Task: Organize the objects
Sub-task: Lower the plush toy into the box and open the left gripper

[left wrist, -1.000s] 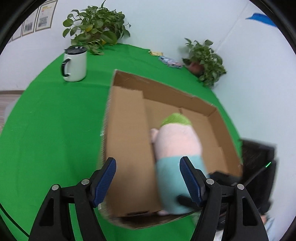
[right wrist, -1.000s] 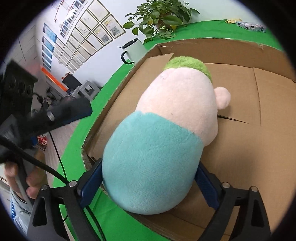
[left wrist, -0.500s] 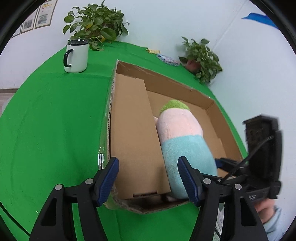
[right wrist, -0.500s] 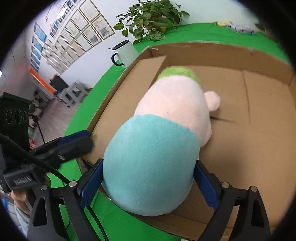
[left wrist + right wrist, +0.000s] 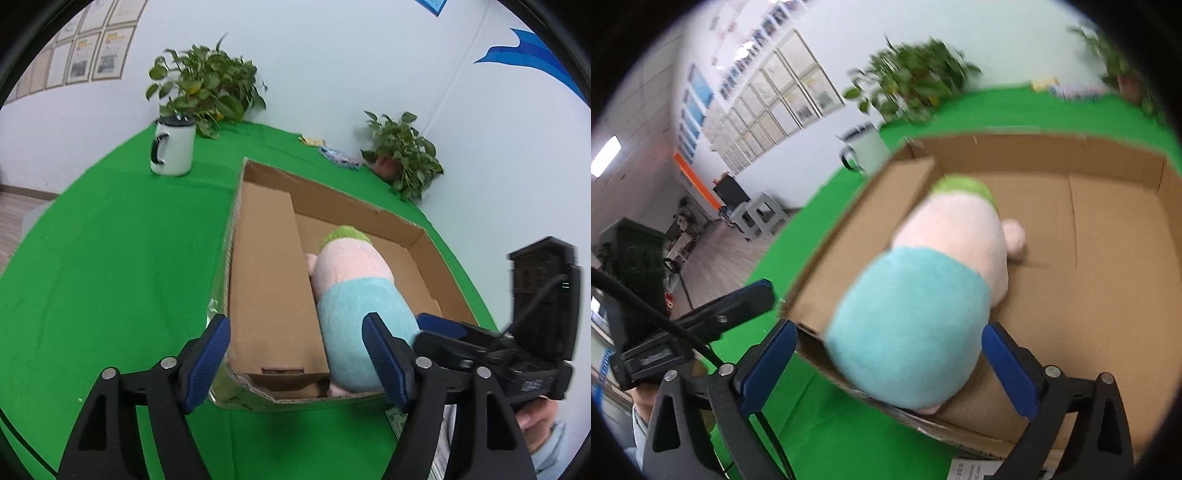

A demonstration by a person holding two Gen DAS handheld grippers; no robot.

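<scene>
Counts: one pink, teal and green plush toy (image 5: pixel 923 302); one open brown cardboard box (image 5: pixel 266 280); one white enamel mug (image 5: pixel 173 149); two potted plants (image 5: pixel 203 88).
Toy: lies inside the box on the green counter (image 5: pixel 92 258).
Right tool (image 5: pixel 886 363): jaws opening, released, straddling the toy's teal end.
Left tool (image 5: pixel 297 356): jaws opening, empty, over the box's near edge, toy just beside its right finger.

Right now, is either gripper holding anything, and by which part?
Nothing. The right gripper is opening off the plush toy's teal end; the left gripper is opening too, empty.
</scene>
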